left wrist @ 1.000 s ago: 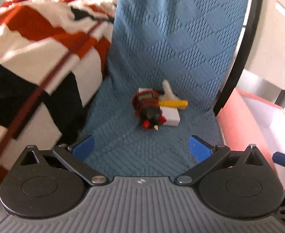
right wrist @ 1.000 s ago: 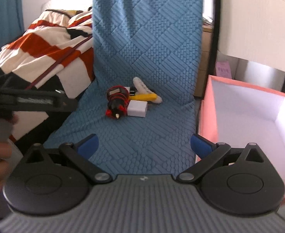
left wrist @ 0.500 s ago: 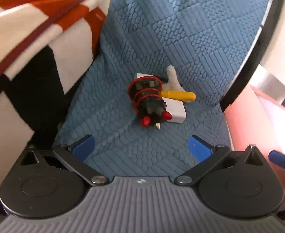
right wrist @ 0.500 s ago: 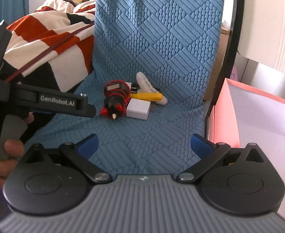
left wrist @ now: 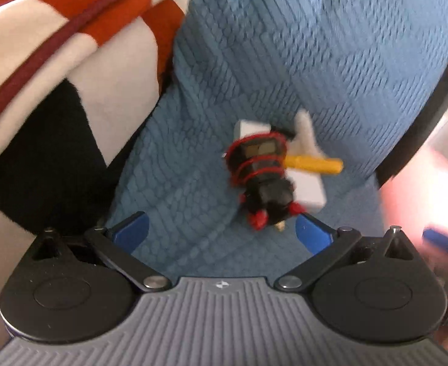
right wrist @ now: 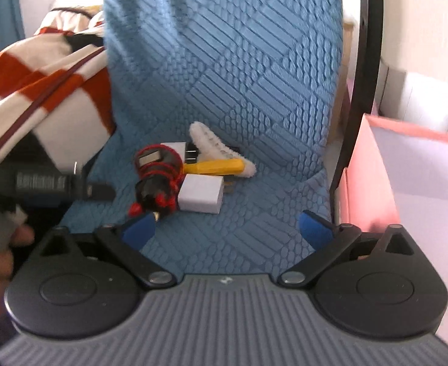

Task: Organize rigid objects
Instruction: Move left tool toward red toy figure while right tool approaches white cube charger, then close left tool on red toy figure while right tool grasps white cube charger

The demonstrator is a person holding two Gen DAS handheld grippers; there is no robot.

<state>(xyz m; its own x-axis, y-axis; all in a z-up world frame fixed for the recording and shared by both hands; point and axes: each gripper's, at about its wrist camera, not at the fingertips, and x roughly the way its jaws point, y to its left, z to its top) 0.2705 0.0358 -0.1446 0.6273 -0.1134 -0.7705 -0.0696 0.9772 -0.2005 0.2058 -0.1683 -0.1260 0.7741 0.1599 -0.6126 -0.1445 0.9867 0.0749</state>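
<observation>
Risk: black device wound with red cord point(left wrist: 262, 170) may be nudged against white adapter block point(right wrist: 201, 196) beside it | left gripper point(left wrist: 220, 228) fingers spread, empty | right gripper point(right wrist: 228, 228) fingers spread, empty

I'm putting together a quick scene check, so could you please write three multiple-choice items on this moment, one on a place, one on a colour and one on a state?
1. Where do the small objects lie?
A. inside the pink box
B. on the blue cushion
C. on the striped blanket

2. What colour is the cord wound round the black gadget?
A. red
B. green
C. white

3. How do the left tongs stand?
A. shut on the gadget
B. shut on nothing
C. open, holding nothing

Answers:
1 B: the gadget, white charger and yellow tool rest together on the cushion; the pink box stands apart at the right.
2 A: red loops circle its black body.
3 C: the left tongs show both blue tips wide apart over the cushion, the gadget just ahead of them.
</observation>
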